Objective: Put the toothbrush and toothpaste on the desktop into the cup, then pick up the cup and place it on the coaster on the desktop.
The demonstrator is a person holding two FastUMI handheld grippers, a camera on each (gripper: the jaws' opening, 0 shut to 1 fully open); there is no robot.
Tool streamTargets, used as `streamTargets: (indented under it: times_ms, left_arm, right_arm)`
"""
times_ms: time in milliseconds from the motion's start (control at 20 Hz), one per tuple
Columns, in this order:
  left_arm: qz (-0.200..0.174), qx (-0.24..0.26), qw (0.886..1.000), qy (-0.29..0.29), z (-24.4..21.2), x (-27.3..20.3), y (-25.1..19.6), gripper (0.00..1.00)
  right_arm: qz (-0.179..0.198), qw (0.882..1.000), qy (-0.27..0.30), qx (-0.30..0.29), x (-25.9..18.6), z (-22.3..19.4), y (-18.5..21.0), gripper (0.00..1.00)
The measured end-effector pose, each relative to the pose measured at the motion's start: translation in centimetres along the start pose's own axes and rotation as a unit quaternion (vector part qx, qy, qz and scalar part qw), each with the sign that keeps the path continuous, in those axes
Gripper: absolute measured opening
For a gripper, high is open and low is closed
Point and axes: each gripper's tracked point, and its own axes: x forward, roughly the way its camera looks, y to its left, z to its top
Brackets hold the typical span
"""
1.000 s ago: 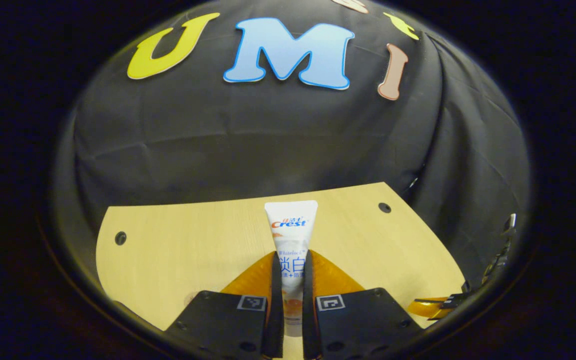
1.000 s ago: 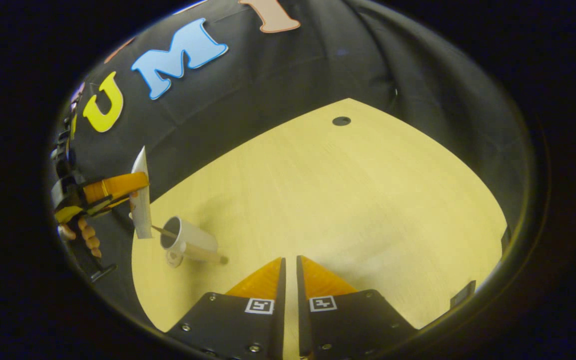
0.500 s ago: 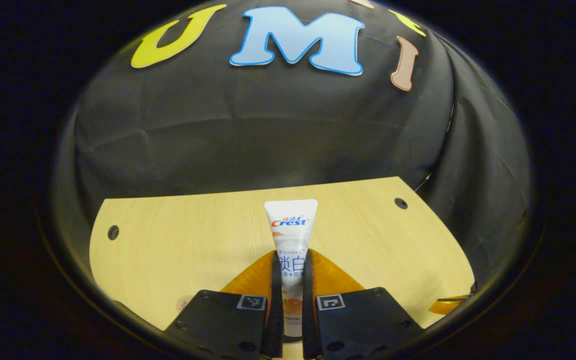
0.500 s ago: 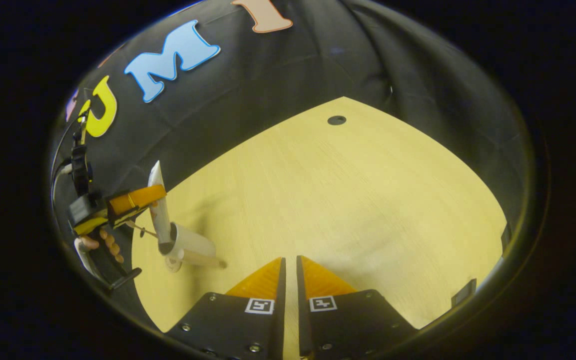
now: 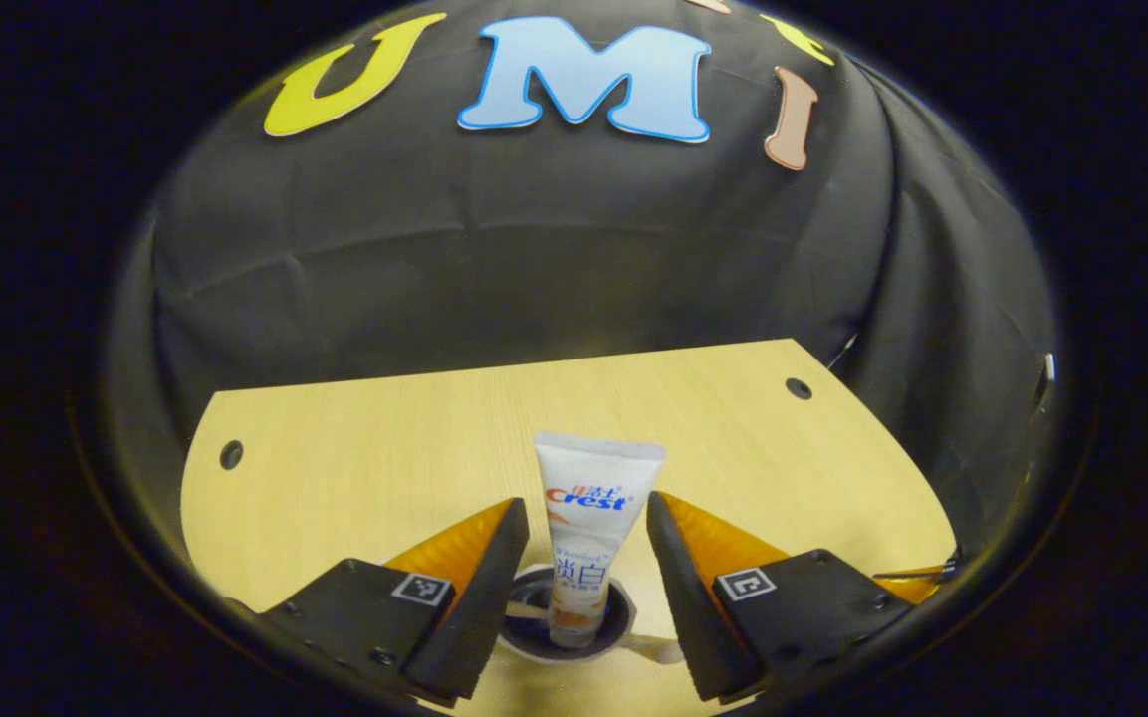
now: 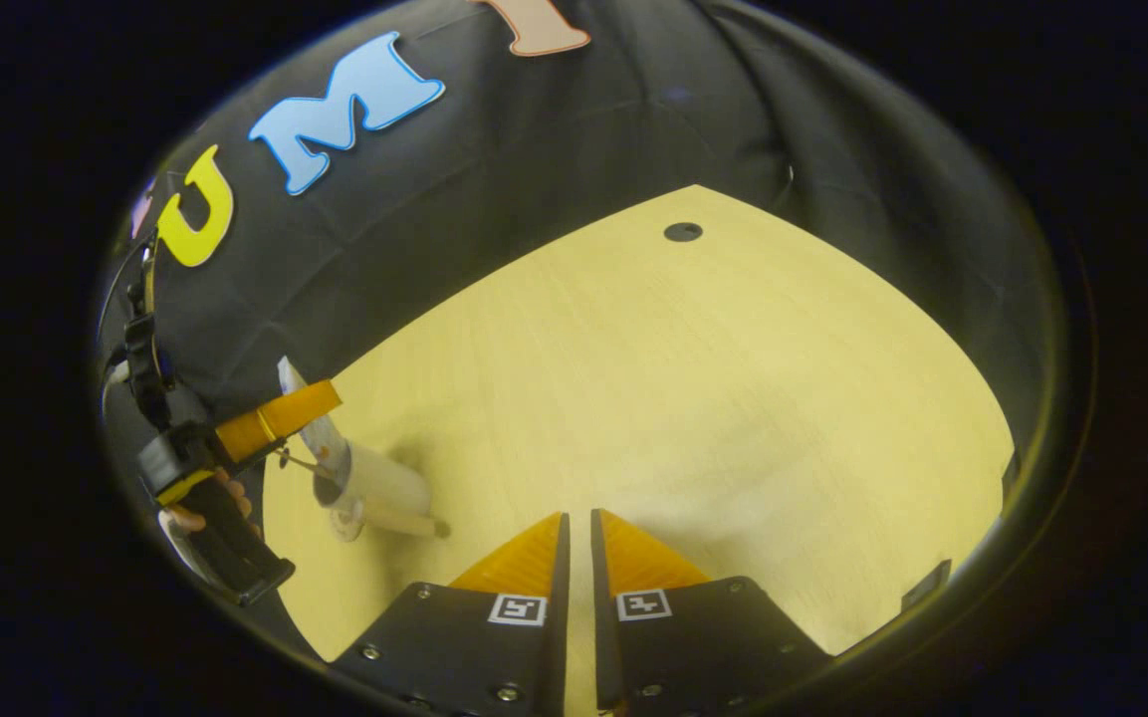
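In the left gripper view, my left gripper [image 5: 581, 543] was spread wide, its fingers [image 5: 479, 583] standing clear on either side of the toothpaste [image 5: 593, 513] and touching nothing. The tube stood nearly upright between them, its lower end down inside the cup [image 5: 566, 637], whose dark mouth showed just below the fingers. A thin pale stick, which I took for the toothbrush [image 5: 522, 609], crossed the cup's rim on the left. The cup sat on the wooden desktop [image 5: 354, 468], near its front edge.

In the right gripper view, far to the left, I saw that same left gripper [image 6: 280, 418] over the white cup [image 6: 374, 483], with the toothpaste [image 6: 307, 423] leaning out of the cup's mouth, and my hand [image 6: 210, 498] behind it. A round thing lay under or just beside the cup; I could not tell whether it was the coaster. Further right, my right gripper [image 6: 576, 533] was released of any load, its fingers drawn almost together over bare desktop [image 6: 733, 378], well apart from the cup.
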Motion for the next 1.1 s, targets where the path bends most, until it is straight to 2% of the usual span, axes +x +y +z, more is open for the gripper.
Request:
streamTargets:
  times_ms: [400,600,750,800,1050,1100]
  left_arm:
    - [0.01,-0.031,0.999,-0.033,0.9,-6.7,2.3,0.82]
    - [0.027,-0.045,0.998,-0.043,0.6,-9.5,4.5,0.82]
    - [0.049,-0.058,0.996,-0.043,-0.6,-11.5,6.9,0.82]
    - [0.059,-0.06,0.996,-0.042,-1.2,-12.3,7.9,0.82]
    - [0.098,-0.078,0.991,-0.034,-4.2,-15.7,11.9,0.82]
    - [0.106,-0.087,0.99,-0.032,-4.9,-16.3,12.5,0.82]
  right_arm:
    - [0.049,0.997,0.007,-0.062,0.5,0.7,5.2,0.11]
    - [0.075,0.992,0.016,-0.103,1.2,0.6,8.3,0.11]
    - [0.094,0.986,0.024,-0.138,1.7,0.7,10.5,0.11]
    - [0.101,0.983,0.027,-0.148,2.0,0.8,11.2,0.16]
    - [0.134,0.968,0.044,-0.207,2.6,0.6,14.2,0.17]
    - [0.138,0.965,0.051,-0.218,2.7,0.5,14.9,0.22]
